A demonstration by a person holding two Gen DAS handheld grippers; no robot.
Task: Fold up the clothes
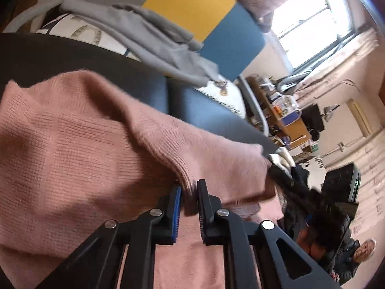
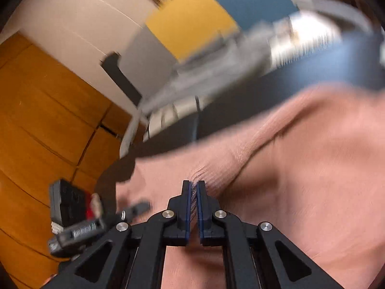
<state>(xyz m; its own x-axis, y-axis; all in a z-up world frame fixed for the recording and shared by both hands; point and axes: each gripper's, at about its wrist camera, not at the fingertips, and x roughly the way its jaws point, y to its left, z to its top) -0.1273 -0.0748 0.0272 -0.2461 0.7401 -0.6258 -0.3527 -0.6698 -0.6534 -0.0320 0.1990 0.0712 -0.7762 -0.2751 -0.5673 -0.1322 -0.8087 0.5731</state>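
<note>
A pink knitted sweater lies spread over a dark blue sofa seat. In the left wrist view my left gripper is shut on a raised fold of the sweater's ribbed edge, which sits pinched between the blue pads. The right wrist view is blurred. In it the same pink sweater fills the right half, and my right gripper is shut on a thin ribbed edge of it, with the pads almost touching.
A grey garment lies at the back of the sofa, below yellow and blue panels. Dark clothes are heaped to the right, and a person is beyond them. Left of the sofa are a wooden floor and a black device.
</note>
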